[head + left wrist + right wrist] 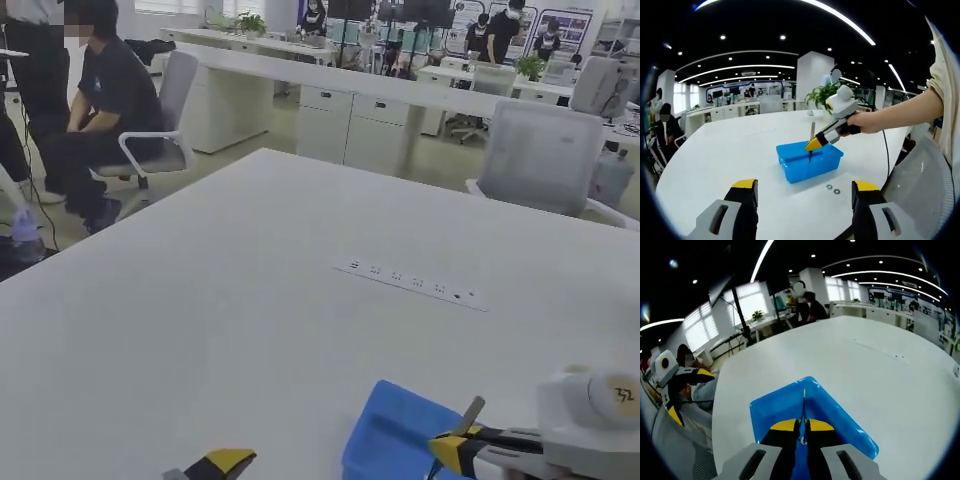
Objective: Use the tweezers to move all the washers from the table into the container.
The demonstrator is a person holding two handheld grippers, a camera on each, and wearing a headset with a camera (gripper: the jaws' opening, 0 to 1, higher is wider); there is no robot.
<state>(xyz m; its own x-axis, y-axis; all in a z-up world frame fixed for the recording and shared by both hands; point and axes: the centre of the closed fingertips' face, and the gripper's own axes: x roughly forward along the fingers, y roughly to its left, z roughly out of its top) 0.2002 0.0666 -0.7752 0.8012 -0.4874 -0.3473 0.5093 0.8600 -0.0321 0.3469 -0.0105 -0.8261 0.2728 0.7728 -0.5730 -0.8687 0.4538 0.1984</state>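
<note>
Two washers (829,187) lie beside the container (812,164), apart from tweezers (812,130) in right tongs (812,145).

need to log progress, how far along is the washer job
Done: unclear; what lies in the blue container is too small to tell. In hand: the right gripper is shut on the tweezers, whose tips point down into the container. Left: two washers lie on the table beside the container. The left gripper is open and holds nothing.
</note>
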